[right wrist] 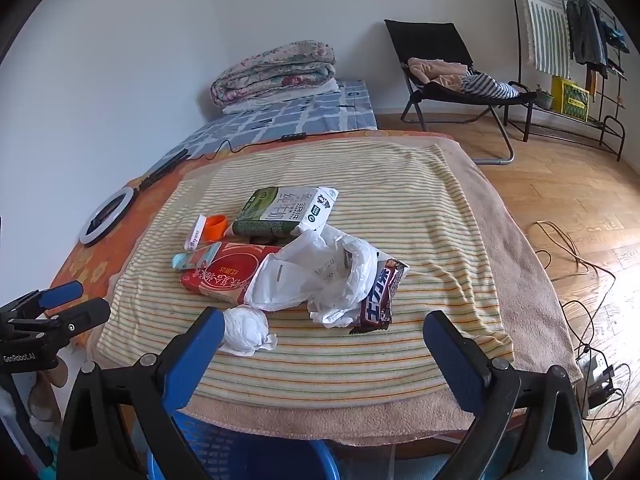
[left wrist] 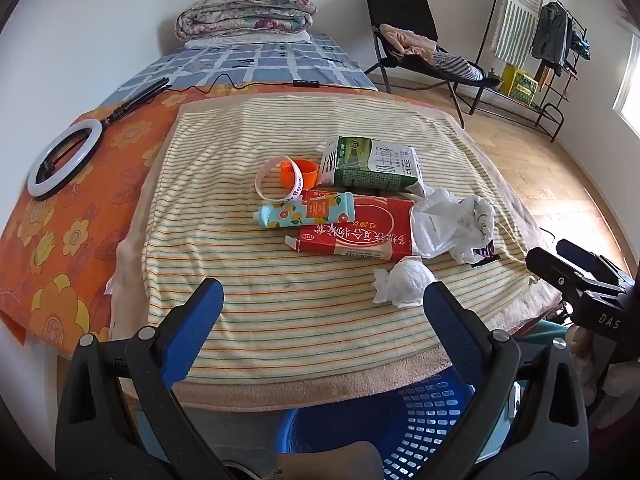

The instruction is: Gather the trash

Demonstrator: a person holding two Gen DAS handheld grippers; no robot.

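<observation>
Trash lies in a heap on the striped towel [left wrist: 280, 312]: a green milk carton [left wrist: 372, 166], a red box [left wrist: 360, 232], a flowered tube [left wrist: 306, 210], an orange cap [left wrist: 304, 172] with a white wristband [left wrist: 276, 178], a crumpled plastic bag [left wrist: 452, 228] and a tissue ball [left wrist: 404, 282]. In the right wrist view the same milk carton [right wrist: 286, 212], red box [right wrist: 228, 276], plastic bag [right wrist: 320, 280], tissue ball [right wrist: 244, 330] and a brown snack wrapper [right wrist: 380, 298] show. My left gripper [left wrist: 324, 300] is open, near the tissue ball. My right gripper [right wrist: 324, 334] is open and holds nothing.
A blue slotted basket [left wrist: 420, 420] stands below the near bed edge. A ring light [left wrist: 60, 158] lies on the orange sheet at left. A folded quilt [left wrist: 244, 12] sits at the bed's far end. A black chair [right wrist: 452, 76], a clothes rack [right wrist: 580, 40] and floor cables [right wrist: 580, 288] are to the right.
</observation>
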